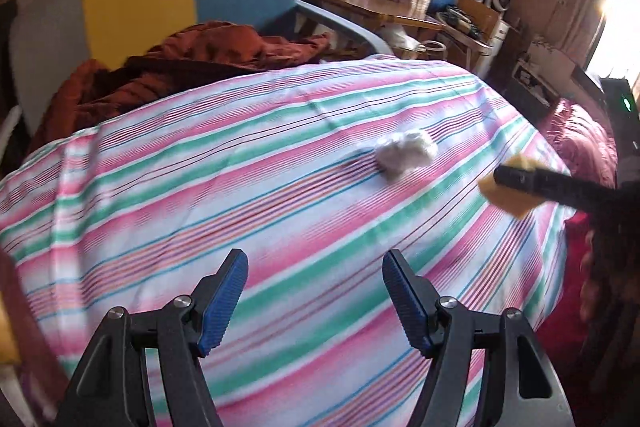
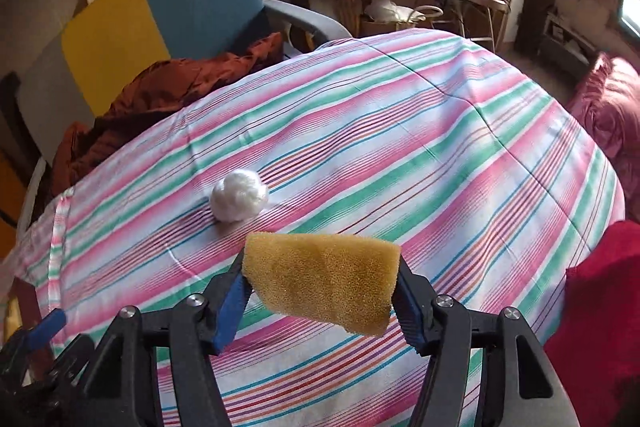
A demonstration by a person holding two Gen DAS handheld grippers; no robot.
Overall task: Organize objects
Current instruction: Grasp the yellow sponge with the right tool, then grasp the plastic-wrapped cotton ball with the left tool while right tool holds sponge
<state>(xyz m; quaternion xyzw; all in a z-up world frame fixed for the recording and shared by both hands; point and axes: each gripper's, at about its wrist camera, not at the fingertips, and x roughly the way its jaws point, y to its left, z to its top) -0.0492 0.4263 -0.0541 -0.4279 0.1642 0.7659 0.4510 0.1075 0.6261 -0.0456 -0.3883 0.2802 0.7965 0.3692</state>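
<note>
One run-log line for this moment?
right gripper: shut on sponge | left gripper: open, empty | white ball: on striped sheet

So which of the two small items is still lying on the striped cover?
The crumpled white ball: it rests alone on the striped cover. The yellow sponge is clamped in the right gripper, lifted above the cover.

No legible text on anything
</note>
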